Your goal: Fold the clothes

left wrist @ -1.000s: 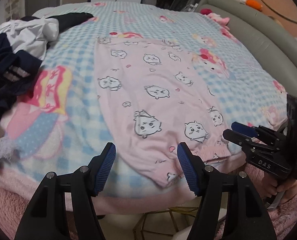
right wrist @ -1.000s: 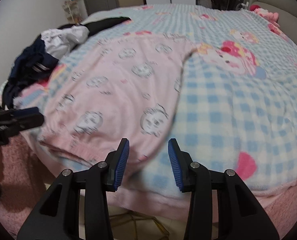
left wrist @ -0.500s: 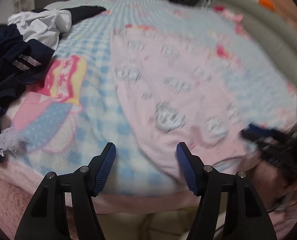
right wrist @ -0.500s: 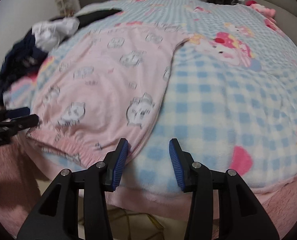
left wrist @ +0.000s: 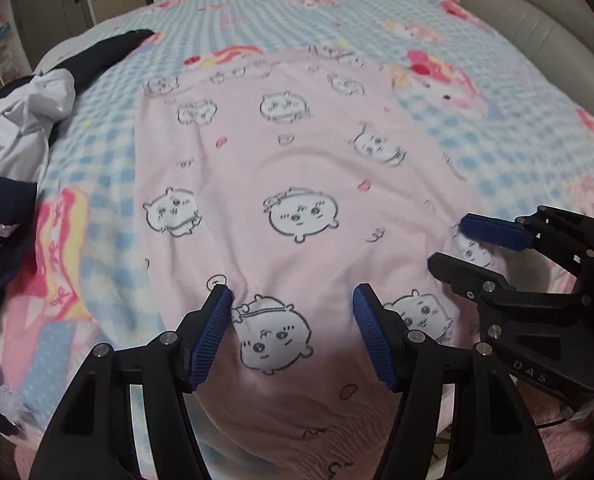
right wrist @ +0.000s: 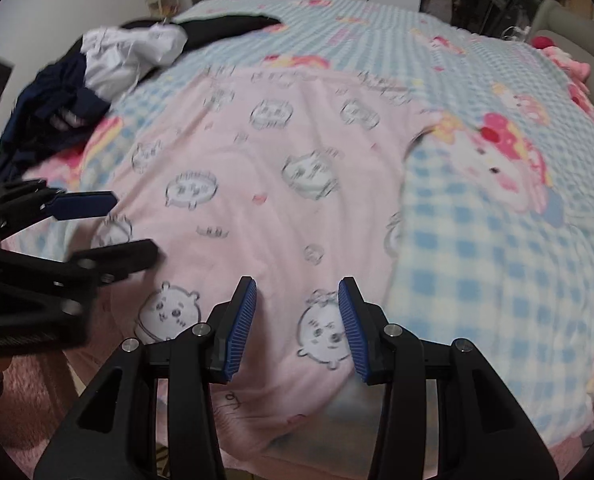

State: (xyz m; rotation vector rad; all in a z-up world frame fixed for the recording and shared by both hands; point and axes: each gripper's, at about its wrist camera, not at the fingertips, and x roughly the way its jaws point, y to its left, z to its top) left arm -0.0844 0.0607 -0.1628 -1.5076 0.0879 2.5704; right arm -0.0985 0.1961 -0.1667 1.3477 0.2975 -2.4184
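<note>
Pink cartoon-print garment [left wrist: 281,168] lies spread flat on the blue checked bed cover [left wrist: 517,148], its near hem at the bed's edge. Left gripper [left wrist: 293,300] and right gripper [right wrist: 297,288] hover side by side over that hem, both jaws wide apart and holding nothing. Dark and white clothes [right wrist: 97,76] are heaped to the left.

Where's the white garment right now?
The white garment lies crumpled at the far left of the bed in both wrist views, atop the dark clothes pile, left of the spread pink garment.
</note>
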